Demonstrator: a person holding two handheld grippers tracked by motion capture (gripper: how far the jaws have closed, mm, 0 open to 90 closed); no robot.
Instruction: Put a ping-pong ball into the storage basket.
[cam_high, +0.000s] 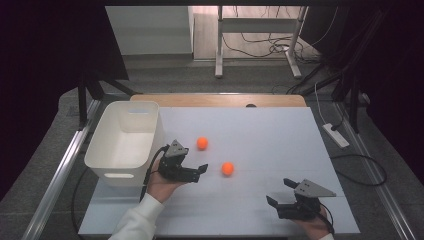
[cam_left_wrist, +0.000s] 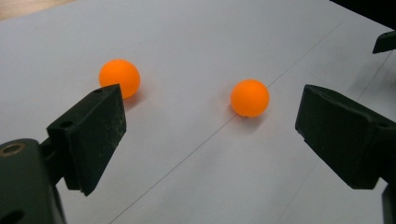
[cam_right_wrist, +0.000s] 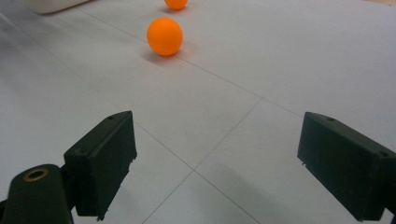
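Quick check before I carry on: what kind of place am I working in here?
Probably a lab or test workspace: a white board laid over a wooden table, cables loose on the floor behind, and a power strip beside it.

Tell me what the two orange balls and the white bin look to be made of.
Near ball: likely thin hard plastic, matte; even orange, soft highlight, a small dark mark low on it.
Far ball: same look, probably the same plastic.
Bin: seemingly moulded plastic, smooth off-white; rounded corners, rolled rim, a cut handle slot in its near wall.
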